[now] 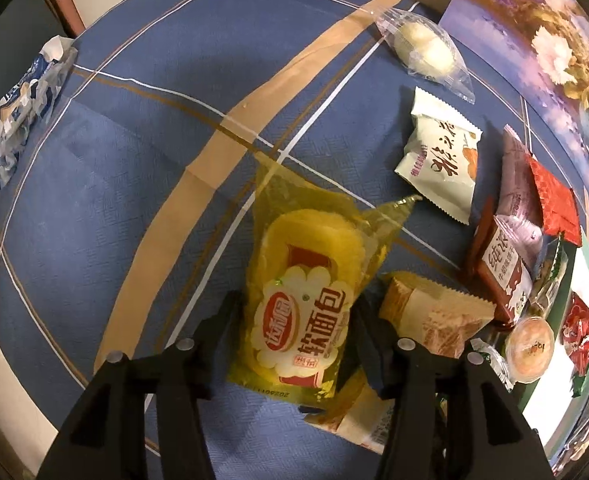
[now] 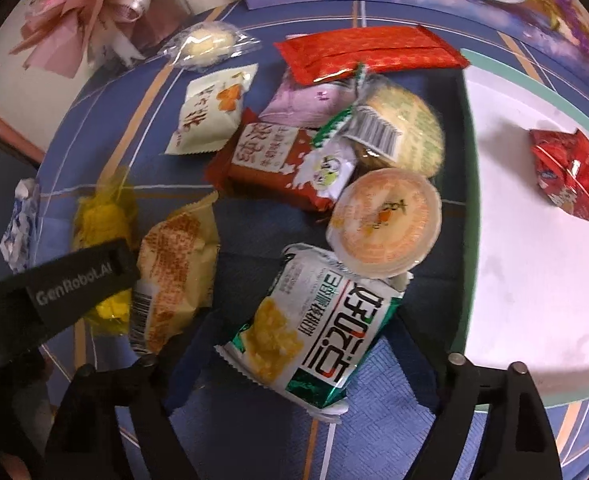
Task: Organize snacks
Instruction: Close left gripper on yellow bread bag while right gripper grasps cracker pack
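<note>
the left tool (image 1: pixel 294 332) straddles the yellow soft-bread packet (image 1: pixel 298 304) on the tabletop (image 1: pixel 134 160), grip uncertain, the right tool (image 2: pixel 306 344) released around the green snack bag (image 2: pixel 314 320), whose slick film may slip.

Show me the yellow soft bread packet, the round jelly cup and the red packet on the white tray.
yellow soft bread packet (image 1: pixel 306 320), left wrist view, printed label.
round jelly cup (image 2: pixel 386 224), right wrist view, lid centre.
red packet (image 2: pixel 566 176), right wrist view, wrapper middle.
</note>
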